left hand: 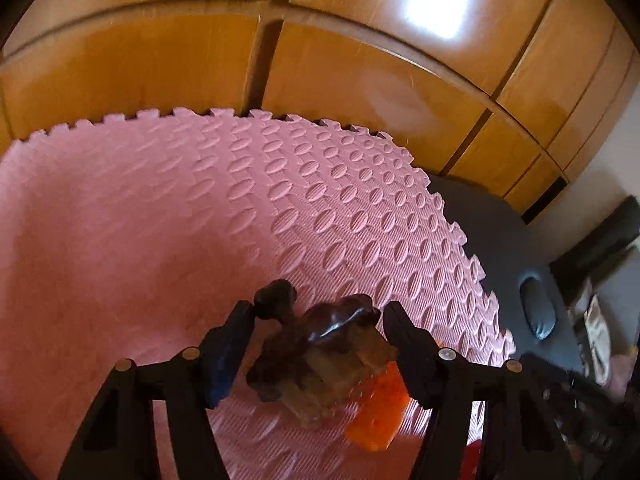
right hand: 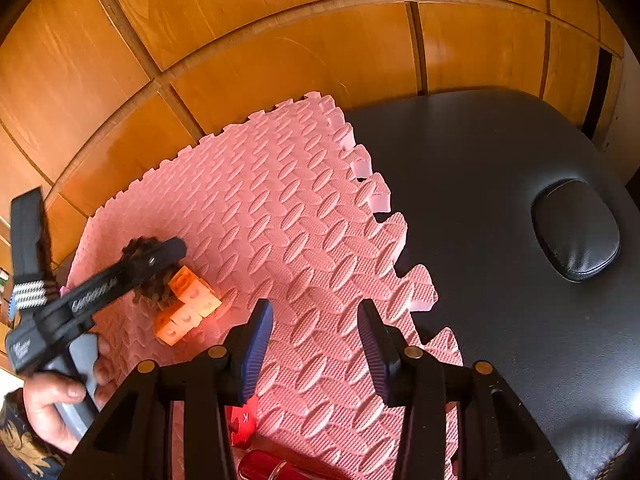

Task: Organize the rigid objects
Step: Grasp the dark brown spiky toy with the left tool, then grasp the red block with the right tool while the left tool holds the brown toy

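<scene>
My left gripper [left hand: 316,344] is shut on a dark brown knobbly figurine [left hand: 316,356] and holds it over the pink foam mat [left hand: 160,220]. Orange building blocks [left hand: 378,412] lie on the mat just below and right of it. The right wrist view shows the left gripper [right hand: 152,260] with the brown figurine [right hand: 140,248] beside the orange blocks [right hand: 188,304] at the mat's left. My right gripper [right hand: 316,344] is open and empty above the mat's near part.
The mat lies on a black padded table [right hand: 500,184] with a raised oval pad [right hand: 576,228]. Wooden cabinet doors [right hand: 280,52] stand behind. A red piece marked K [right hand: 242,420] and a red cylinder [right hand: 268,468] lie near the front edge.
</scene>
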`<state>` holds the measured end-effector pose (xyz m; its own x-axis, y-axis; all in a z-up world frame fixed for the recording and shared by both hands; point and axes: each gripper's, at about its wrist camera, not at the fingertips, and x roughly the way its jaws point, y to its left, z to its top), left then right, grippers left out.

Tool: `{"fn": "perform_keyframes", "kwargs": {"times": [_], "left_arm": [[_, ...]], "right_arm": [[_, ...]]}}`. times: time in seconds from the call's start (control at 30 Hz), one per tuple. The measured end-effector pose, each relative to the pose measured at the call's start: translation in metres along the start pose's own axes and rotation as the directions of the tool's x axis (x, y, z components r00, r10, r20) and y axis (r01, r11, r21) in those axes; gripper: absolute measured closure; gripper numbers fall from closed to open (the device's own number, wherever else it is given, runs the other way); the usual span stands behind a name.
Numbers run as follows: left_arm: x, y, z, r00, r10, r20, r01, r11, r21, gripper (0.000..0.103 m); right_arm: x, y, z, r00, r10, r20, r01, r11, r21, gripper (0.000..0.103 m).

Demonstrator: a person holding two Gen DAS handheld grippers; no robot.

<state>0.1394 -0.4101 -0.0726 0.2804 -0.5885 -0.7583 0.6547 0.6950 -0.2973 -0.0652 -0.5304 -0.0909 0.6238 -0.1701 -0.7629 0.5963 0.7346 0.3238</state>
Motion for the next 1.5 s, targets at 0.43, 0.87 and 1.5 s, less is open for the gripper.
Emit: {"fn": "perform_keyframes", "kwargs": {"times": [0.43, 0.87, 1.5], "left_arm": [[-0.077, 0.008, -0.068, 0.999, 0.053, 0.004, -0.053, 0.997, 0.056, 0.044], [-0.135, 0.003, -0.131, 0.999, 0.049, 0.008, -0.049, 0.995, 0.085, 0.044], [-0.15, -0.004, -0.16, 0.998, 0.052, 0.031, -0.055, 0.992, 0.111, 0.044]], "right_arm": [[0.008, -0.009, -0.002, 0.996, 0.067, -0.053, -0.064, 0.996, 0.059, 0.059], [0.015, 0.038, -0.022, 0.966, 0.178, -0.19, -0.205, 0.97, -0.131, 0.059], [0.022, 0.091, -0.054, 0.983, 0.07, -0.171, -0.141, 0.884, -0.446, 0.089]]}}
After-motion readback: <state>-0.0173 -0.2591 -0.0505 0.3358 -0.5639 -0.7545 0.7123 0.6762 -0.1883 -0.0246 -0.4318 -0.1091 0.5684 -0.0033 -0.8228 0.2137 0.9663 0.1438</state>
